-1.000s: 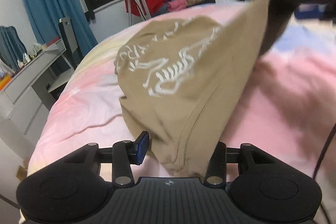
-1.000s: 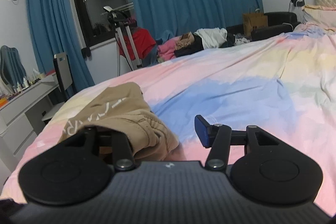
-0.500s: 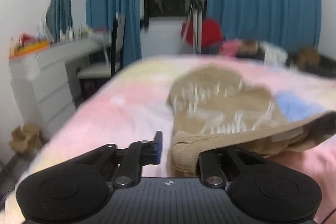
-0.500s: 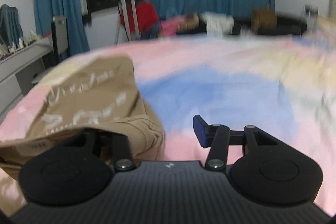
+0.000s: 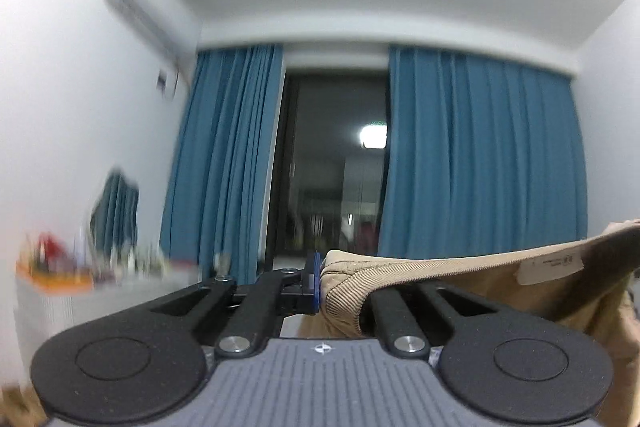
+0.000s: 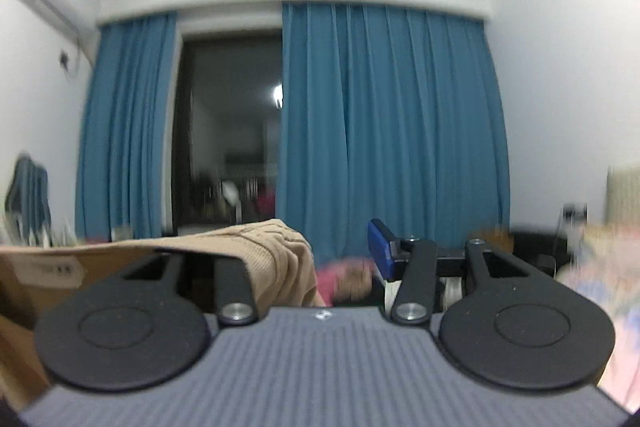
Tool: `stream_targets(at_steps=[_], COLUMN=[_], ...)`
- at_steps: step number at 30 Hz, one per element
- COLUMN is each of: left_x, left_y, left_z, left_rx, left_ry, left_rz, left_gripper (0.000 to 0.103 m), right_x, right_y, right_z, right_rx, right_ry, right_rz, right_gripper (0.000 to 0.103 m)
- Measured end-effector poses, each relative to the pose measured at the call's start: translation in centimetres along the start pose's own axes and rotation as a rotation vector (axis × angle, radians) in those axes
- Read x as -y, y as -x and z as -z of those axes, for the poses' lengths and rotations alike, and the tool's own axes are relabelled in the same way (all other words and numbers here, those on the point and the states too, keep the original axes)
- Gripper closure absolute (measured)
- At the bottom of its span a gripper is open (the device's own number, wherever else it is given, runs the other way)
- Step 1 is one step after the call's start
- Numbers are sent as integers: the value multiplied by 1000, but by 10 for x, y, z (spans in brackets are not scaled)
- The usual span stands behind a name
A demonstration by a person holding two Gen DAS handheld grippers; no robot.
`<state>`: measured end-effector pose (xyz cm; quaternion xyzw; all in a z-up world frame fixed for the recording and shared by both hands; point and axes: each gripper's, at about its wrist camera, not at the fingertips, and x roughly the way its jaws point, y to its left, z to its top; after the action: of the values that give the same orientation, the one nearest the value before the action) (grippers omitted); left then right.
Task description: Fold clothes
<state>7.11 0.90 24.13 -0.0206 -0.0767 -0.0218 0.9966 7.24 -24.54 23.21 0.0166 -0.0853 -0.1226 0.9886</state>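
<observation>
A tan garment was held aloft, stretched between the two raised grippers. The left gripper was closed on its ribbed hem. The right gripper appeared half open, cloth draped over one finger only. Soft, light fabric; ribbed edges were judged the surest places for gripping.

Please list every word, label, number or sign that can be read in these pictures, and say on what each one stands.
No text can be read.
Neck tag inside the tan shirt: small dark print, too small to read.
Same tag in the right wrist view: blurred.
Small round emblem on the left gripper's body: a symbol, no letters.
</observation>
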Motion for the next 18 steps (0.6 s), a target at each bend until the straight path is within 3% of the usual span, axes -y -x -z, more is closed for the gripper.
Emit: stream_targets(at_steps=[6, 12, 15, 18], left_x=[0, 0, 3, 6], left_y=[29, 44, 30, -3], left_z=[-104, -168, -170, -147], left_rx=[113, 150, 124, 62], left_ry=[-13, 8, -15, -25], left_rz=[41, 84, 86, 84], left_gripper=[99, 99, 98, 98], right_x=[16, 21, 19, 15], right_y=[48, 78, 70, 44], right_z=[-102, -161, -167, -150], right_rx=[132, 244, 249, 182], right_ry=[-55, -37, 7, 33], right_rz=[-63, -80, -71, -70], right_gripper=[53, 53, 53, 53])
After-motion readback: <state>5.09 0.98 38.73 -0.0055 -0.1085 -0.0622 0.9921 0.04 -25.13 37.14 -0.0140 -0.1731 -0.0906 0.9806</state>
